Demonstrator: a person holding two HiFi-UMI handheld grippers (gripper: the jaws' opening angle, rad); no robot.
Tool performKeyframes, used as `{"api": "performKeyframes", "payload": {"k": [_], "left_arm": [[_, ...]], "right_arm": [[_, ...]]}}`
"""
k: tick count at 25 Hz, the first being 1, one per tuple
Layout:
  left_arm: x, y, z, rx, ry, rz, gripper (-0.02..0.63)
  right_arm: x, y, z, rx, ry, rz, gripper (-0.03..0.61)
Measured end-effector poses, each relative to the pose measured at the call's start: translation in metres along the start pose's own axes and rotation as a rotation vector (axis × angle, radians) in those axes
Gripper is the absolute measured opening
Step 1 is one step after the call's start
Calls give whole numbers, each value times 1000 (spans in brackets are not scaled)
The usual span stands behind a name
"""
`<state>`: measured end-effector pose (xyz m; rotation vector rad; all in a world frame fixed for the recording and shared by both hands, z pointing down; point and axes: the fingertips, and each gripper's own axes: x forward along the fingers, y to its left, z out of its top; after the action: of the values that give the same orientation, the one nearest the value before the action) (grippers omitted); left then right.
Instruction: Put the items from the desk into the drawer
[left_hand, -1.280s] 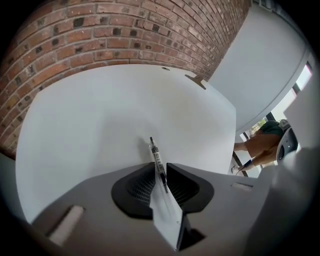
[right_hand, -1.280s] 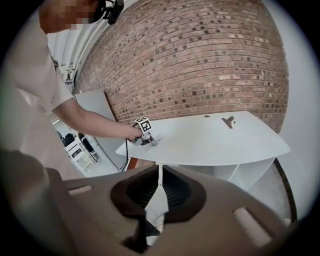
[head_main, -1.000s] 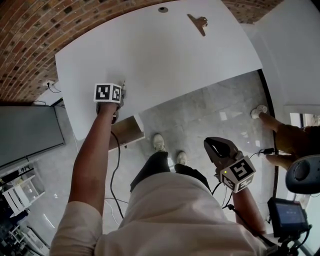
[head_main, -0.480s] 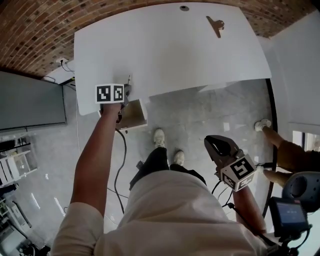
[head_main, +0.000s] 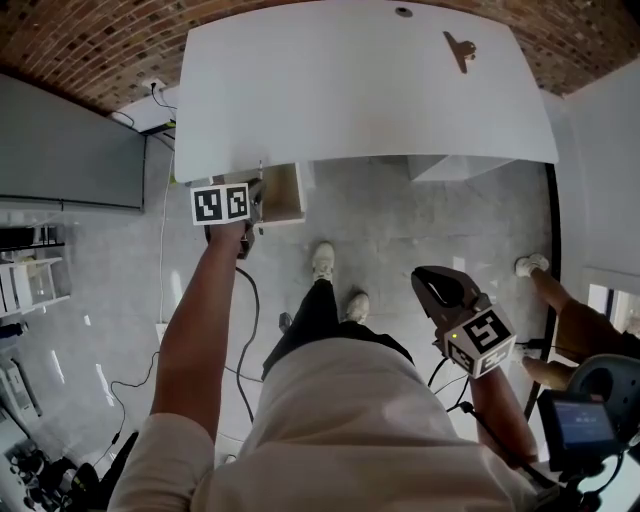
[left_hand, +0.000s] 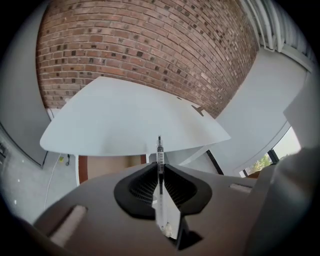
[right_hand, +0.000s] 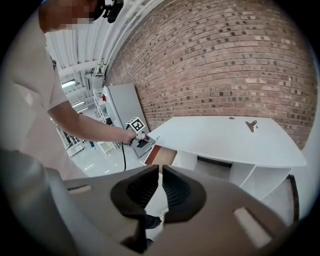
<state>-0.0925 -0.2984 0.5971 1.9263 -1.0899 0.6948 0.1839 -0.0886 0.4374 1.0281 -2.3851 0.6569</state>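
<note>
**Left gripper** (left_hand: 159, 169): jaws pressed onto a pen (left_hand: 160, 150), pinched about mid-length. The pen's tip stands out past the jaws and points toward the front edge of the desk (head_main: 350, 90). In the head view the gripper (head_main: 256, 192) is at the left side of the open drawer (head_main: 282, 193), just below the desk's front left corner. The arm is stretched out from the person.

**Pen**: slim, with a clear barrel and dark printed band. It is in the left gripper and not in the drawer.

**Right gripper** (right_hand: 161, 169): jaws drawn almost together, with only a thin slit between them and nothing held. In the head view it (head_main: 437, 288) is low at the person's right side, well apart from the desk.

**Drawer**: pulled out under the desk's left end, with its wood-coloured bottom showing (left_hand: 107, 167). No contents can be made out.

**Desk**: white top, carrying a clip (head_main: 460, 47) near the far right corner and a round grommet (head_main: 403, 12) at the back edge.

**Surroundings**: brick wall (left_hand: 150, 50) behind the desk and a grey floor (head_main: 420, 220). A second person's foot (head_main: 528, 264) shows at the right.
</note>
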Motion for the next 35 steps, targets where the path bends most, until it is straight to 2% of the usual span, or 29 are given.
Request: {"api": "performKeyframes", "payload": {"k": [6,11,16,25,28,29,32,35], "left_arm": [[-5,14,-47,-59,-18,-1,49],[22,34,-67,-90,-50,12,49],[60,57,-73,-119,-73,12,49],[137,109,-70,-126,-79,41,49],[161,127,-70,-124,-61,60,49],[168,133,-71,-125,-54,66,49],[191,147,-73,-131,-31,76,49],[207,160,-79,-141,-5,83,49]], "right_arm": [[-3,21,-12,-26,38,16,21],[6,23,-24,-30,85,16,22],[20,17,-38,-21,149,6,22],[63,-9,-45,-24,196,-36,21],[79,-9,-40,81,270,-62,23],[82,-11,-45,94,275,-56,21],[92,-26,-68,31,231,-18,21],[102,-32,-76,38,240,-22,22]]}}
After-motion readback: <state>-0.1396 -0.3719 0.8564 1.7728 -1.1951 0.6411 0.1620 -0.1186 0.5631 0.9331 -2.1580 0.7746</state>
